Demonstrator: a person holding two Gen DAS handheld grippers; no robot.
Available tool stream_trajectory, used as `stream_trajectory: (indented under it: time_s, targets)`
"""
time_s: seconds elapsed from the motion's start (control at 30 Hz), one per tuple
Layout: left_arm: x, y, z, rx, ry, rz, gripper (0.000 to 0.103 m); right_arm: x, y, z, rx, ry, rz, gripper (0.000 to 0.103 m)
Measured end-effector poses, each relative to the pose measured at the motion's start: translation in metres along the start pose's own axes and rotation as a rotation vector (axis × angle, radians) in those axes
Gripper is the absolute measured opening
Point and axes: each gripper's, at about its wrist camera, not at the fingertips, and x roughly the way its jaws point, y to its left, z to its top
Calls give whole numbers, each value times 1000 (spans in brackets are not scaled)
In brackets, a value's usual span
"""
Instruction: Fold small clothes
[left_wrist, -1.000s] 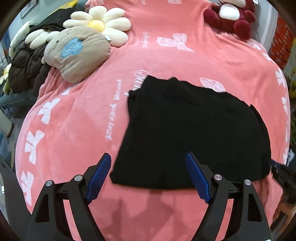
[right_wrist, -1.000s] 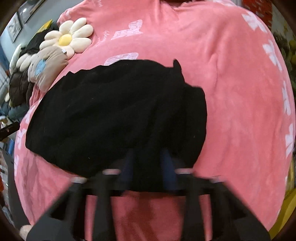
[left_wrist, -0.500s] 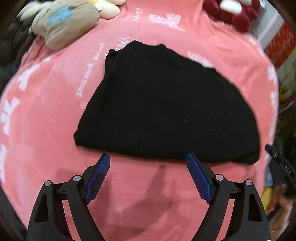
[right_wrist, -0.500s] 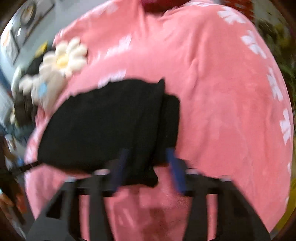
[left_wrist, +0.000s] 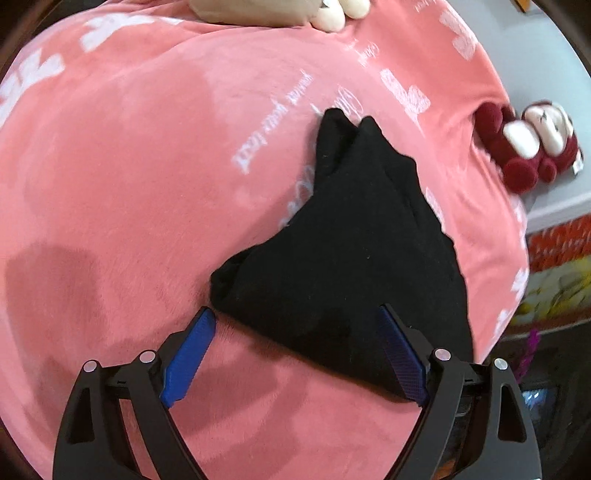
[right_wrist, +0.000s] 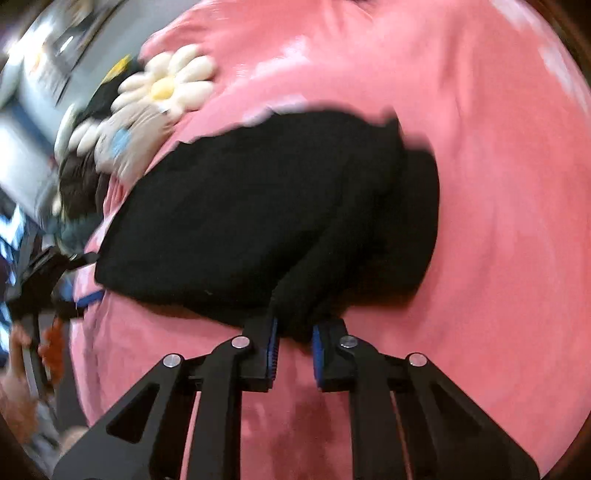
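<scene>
A small black garment (left_wrist: 354, 251) lies on a pink blanket (left_wrist: 129, 184). In the left wrist view my left gripper (left_wrist: 295, 350) is open, its blue pads on either side of the garment's near corner, with nothing held. In the right wrist view my right gripper (right_wrist: 293, 347) is shut on a pinched fold at the garment's (right_wrist: 266, 206) near edge, and the cloth rises from the blanket toward the fingers. That view is blurred by motion.
A beige plush pillow (right_wrist: 129, 144) and a white daisy cushion (right_wrist: 166, 85) lie at the far left of the bed with dark clothing (right_wrist: 81, 181) beside them. A red and white plush toy (left_wrist: 528, 144) sits past the blanket's right edge.
My left gripper has swung round and come close to the garment's left corner. My right gripper has kept its hold on the near edge and pulled it, bunching the cloth.
</scene>
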Motion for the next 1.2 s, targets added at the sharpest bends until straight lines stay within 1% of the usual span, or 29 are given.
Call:
stream_trajectory:
  time_s: [0.07,0.1,0.13,0.17,0.2,0.23,0.27,0.33,0.37,0.4,0.43,0.5,0.53,0.57,0.63,0.67,0.73,0.77,0.8,0.83,0.87,0.9,0.93,1.03,1.1,1.17,1.2]
  targets:
    - [2,0,3,12,9,7,85,-16,1,9,-116,-8,-36,12]
    - [2,1,3,16,10,12,85,-2,-8,2,-156,50,-88,12]
    - [2,0,2,25,8,14,85,15,-18,-7,-166,111,-124,12]
    - [2,-1,2,35,5,18,85,37,-33,-21,-141,208,-124,13]
    - [3,-2,0,48,2,27,86,40,-40,-28,-105,209,-105,13]
    - [2,-2,-1,50,-4,32,86,29,-46,-27,-43,169,-85,16]
    - [1,-3,-1,44,-10,34,86,21,-49,-25,2,153,-77,21]
    - [2,-2,-1,17,-20,27,86,-1,-57,-21,114,65,-37,42]
    - [2,-1,-1,8,-23,25,87,-12,-62,-19,167,9,-19,63]
    - [4,-2,1,0,-24,24,87,-16,-67,-16,209,-20,-10,71]
    - [5,-4,2,-3,-24,19,87,-15,-71,-12,250,-28,7,75]
    - [8,-8,4,-21,-20,1,87,-4,-80,-6,333,-26,66,75]
    - [11,-11,5,-29,-16,-24,88,2,-85,-5,354,-19,77,75]
    - [16,-14,6,-33,-12,-36,91,13,-87,-4,379,0,96,75]
    - [20,-20,9,-20,-22,-24,91,30,-89,-6,429,28,118,75]
    - [21,-22,10,-6,-30,-28,91,42,-90,-7,465,39,143,75]
    - [24,-25,13,4,-29,-62,90,46,-86,-10,487,15,151,57]
    - [24,-25,14,4,-24,-72,72,47,-82,-7,493,12,191,23]
    - [25,-24,17,7,2,-89,30,48,-78,-5,503,20,216,13]
    - [28,-22,20,0,42,-103,7,41,-70,0,486,12,210,12]
    - [29,-17,22,-24,77,-130,8,35,-63,4,458,4,208,11]
    - [24,-10,23,-58,82,-152,8,26,-55,8,431,-3,216,11]
    - [18,-8,22,-55,88,-163,8,12,-46,11,404,-8,234,11]
    - [-14,-9,14,11,94,-173,8,-17,-29,9,344,5,247,10]
    - [-38,-2,3,29,107,-159,8,-35,-19,-8,293,52,254,10]
    - [-58,18,-16,4,149,-155,8,-41,-14,-34,274,114,247,10]
    - [-62,26,-23,-7,171,-149,8,-41,-11,-48,270,145,242,11]
